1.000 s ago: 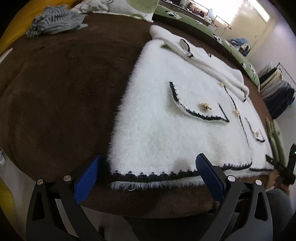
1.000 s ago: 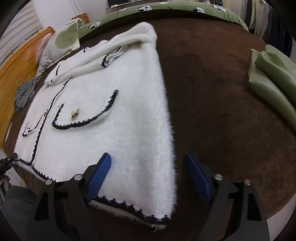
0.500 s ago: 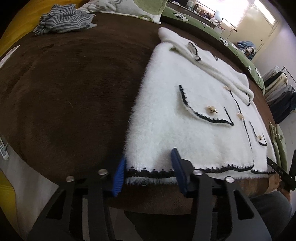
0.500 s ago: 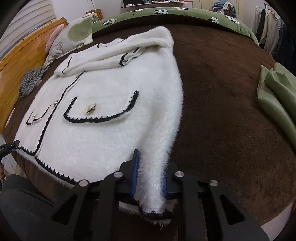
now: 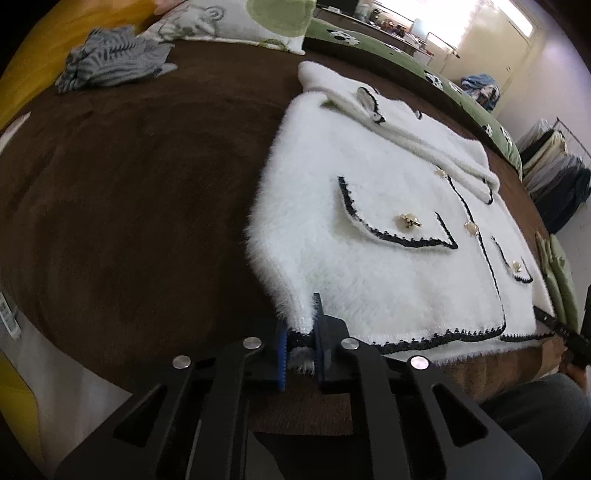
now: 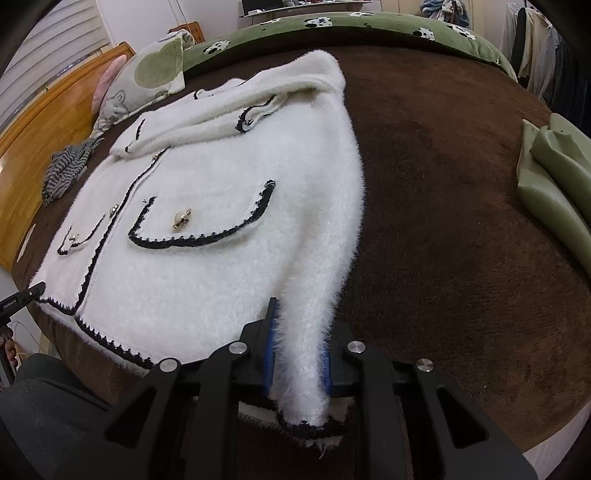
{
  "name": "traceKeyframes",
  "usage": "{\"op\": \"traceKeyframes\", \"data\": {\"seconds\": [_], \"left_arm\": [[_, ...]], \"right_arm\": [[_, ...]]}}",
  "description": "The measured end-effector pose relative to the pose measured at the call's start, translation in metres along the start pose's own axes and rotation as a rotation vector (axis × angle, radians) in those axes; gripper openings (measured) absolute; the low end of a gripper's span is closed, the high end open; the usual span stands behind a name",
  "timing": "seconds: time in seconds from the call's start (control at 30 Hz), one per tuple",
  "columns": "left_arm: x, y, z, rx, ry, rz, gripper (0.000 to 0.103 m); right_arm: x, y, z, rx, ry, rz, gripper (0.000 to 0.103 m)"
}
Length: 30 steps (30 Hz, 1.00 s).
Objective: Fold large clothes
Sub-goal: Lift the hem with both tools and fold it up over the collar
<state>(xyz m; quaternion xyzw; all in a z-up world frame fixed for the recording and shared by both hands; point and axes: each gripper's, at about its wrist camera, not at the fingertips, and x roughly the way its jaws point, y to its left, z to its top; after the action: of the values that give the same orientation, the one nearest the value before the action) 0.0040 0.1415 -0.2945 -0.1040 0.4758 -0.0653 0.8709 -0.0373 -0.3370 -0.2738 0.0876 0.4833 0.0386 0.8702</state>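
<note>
A fluffy white knitted cardigan with black scalloped trim and gold buttons is lying spread front-up on a dark brown plush blanket covering the bed, its sleeves folded across the chest near the collar and its hem running along the near edge of the bed. The left claw is gripping the cardigan's hem corner on that side, its blue-padded fingers pressing together on the black trim so that the fabric is bunching and rising slightly off the blanket between them. The right claw is clamping the opposite hem corner, with a thick roll of white fleece squeezed between its blue fingers and the trimmed edge hanging out just below the grip. A black-edged pocket flap with a gold button is sitting in the middle of the front panel in the right wrist view, and its twin is showing in the left wrist view. Beyond the cardigan, a crumpled grey striped garment is lying near the head of the bed, just beside a white pillow printed with green patches. A green quilt with panda print is bordering the far side of the blanket, and a folded olive green leather-like piece is resting well apart on the right of the bed. Hanging clothes on a rack are showing against the wall.
</note>
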Motion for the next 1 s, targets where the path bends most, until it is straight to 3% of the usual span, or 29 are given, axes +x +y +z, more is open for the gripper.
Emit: {"op": "traceKeyframes", "data": {"seconds": [0.27,0.4,0.6,1.0], "left_arm": [[-0.010,-0.005,0.003,0.024,-0.022,0.019,0.011],[-0.026,-0.009,0.012,0.029,-0.066,-0.019,0.011],[-0.043,-0.015,0.025,0.045,-0.101,-0.026,0.011],[-0.068,-0.015,0.005,0.071,-0.098,-0.002,0.010]], "right_arm": [[-0.009,-0.001,0.002,0.021,-0.018,0.019,0.012],[-0.022,-0.006,0.009,0.038,-0.024,0.064,0.012],[-0.043,0.006,0.019,-0.004,-0.055,0.054,0.011],[-0.076,0.010,0.006,-0.003,-0.072,0.057,0.009]]}}
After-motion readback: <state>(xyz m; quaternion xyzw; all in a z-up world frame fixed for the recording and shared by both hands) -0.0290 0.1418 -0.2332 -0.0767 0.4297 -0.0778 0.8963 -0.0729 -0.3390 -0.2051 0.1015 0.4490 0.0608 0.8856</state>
